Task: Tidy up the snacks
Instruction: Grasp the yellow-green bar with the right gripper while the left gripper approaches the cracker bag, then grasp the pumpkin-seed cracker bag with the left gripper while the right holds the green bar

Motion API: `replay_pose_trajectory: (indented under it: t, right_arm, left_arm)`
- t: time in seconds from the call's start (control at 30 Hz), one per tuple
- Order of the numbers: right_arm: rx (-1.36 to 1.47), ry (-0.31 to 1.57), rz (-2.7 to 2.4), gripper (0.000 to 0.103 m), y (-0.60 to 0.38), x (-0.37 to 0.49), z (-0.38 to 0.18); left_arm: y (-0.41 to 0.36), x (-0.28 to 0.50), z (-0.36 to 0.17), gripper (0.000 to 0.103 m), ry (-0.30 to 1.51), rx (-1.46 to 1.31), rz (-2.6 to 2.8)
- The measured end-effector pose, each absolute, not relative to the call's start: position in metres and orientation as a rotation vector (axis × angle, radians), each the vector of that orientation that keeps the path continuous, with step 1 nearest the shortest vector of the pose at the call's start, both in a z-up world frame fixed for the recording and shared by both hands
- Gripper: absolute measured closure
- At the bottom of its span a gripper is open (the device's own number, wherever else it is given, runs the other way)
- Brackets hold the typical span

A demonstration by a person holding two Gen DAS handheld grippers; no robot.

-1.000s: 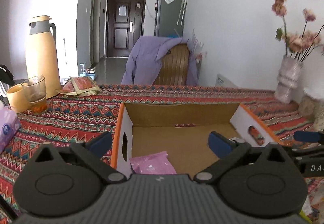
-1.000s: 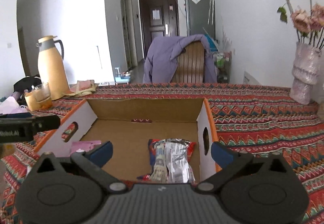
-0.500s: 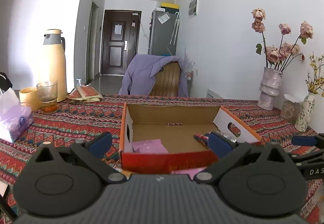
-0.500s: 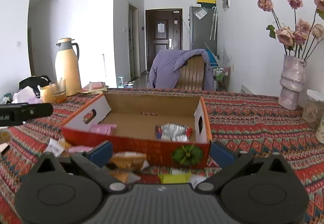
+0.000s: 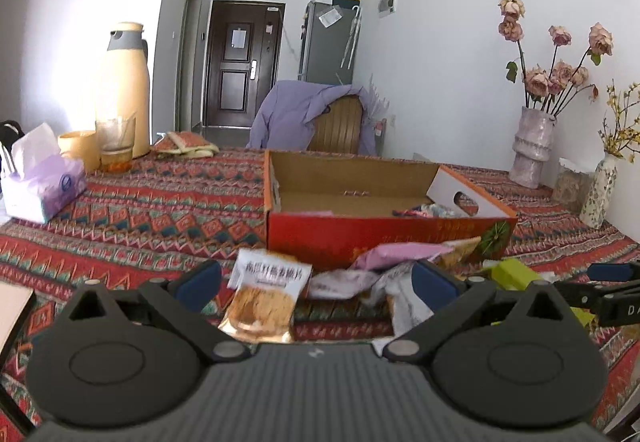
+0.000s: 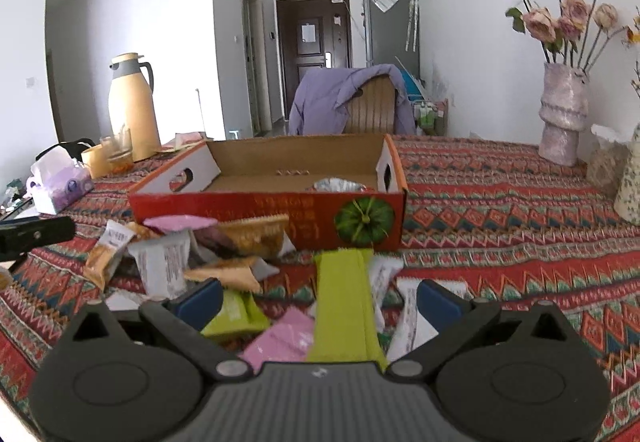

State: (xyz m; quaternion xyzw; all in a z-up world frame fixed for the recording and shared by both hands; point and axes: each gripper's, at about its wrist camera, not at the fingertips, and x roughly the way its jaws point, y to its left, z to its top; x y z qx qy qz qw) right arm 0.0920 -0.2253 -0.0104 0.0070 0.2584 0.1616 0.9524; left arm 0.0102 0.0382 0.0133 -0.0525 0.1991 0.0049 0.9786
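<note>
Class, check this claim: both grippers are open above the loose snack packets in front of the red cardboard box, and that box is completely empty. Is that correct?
Not quite. The red cardboard box is not empty: the right wrist view shows a silver foil packet lying inside it near the right wall. The rest holds: the left gripper and right gripper are open above the loose snack packets in front of the box.

Both wrist views look low across the table, sharing the red box point(image 5: 384, 230) and snack pile point(image 6: 224, 254).

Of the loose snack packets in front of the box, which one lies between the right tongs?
The long lime-green packet, running lengthwise between the open right tongs; the smaller green and pink packets lie to its left.
</note>
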Motion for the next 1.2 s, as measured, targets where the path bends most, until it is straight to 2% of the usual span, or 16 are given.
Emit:
replay_pose_trajectory:
  t: [0.1, 0.3, 0.4, 0.53, 0.8, 0.9, 1.2]
  right_arm:
    - [0.013, 0.542, 0.315, 0.001, -0.228, 0.093, -0.017]
    - [-0.013, 0.56, 0.298, 0.018, -0.224, 0.105, -0.021]
    - [-0.031, 0.607, 0.271, 0.019, -0.22, 0.121, -0.024]
    - [-0.041, 0.657, 0.27, 0.036, -0.214, 0.139, -0.029]
    - [-0.044, 0.708, 0.272, 0.045, -0.211, 0.151, -0.037]
    - [-0.036, 0.711, 0.29, 0.063, -0.212, 0.151, -0.036]
    - [-0.015, 0.659, 0.271, 0.066, -0.221, 0.14, -0.031]
  left_arm:
    - [0.043, 0.009, 0.009, 0.0, 0.416, -0.11, 0.021]
    - [0.042, 0.01, 0.007, 0.0, 0.419, -0.11, 0.021]
    - [0.039, 0.011, 0.005, 0.0, 0.424, -0.111, 0.018]
    - [0.039, 0.011, 0.004, 0.0, 0.429, -0.11, 0.021]
    - [0.042, 0.012, 0.003, 0.0, 0.436, -0.116, 0.026]
    - [0.042, 0.013, 0.002, 0.0, 0.441, -0.118, 0.024]
    - [0.044, 0.015, 0.0, 0.0, 0.456, -0.125, 0.035]
